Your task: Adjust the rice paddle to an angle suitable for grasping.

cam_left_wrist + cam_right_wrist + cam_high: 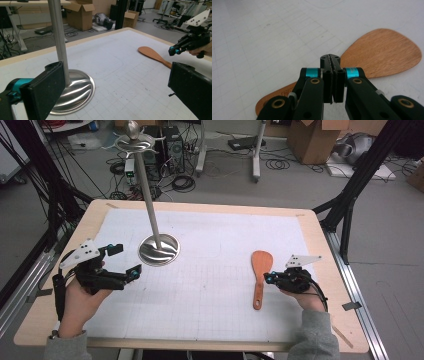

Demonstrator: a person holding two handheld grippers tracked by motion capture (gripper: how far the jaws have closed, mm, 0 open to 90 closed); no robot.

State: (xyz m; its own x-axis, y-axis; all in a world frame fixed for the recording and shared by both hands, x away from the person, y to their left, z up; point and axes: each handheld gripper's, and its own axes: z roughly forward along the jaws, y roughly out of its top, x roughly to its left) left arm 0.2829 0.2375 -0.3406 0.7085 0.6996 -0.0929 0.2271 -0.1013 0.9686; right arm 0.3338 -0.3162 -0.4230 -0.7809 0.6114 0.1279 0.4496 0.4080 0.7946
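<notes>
Jaws spread on the left gripper (124, 259) beside the steel stand (159, 249); right gripper (268, 278) pressed together over the wooden spatula (260, 270), open bench (210, 285) between.

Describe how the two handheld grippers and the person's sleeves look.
Both the left gripper and the right gripper are black linkage frames with teal collars near the jaws, brass-coloured pivot pins and flat black pads. Each carries a pale three-cornered plate with small holes on top and trails a black cable. The sleeves are grey.
</notes>
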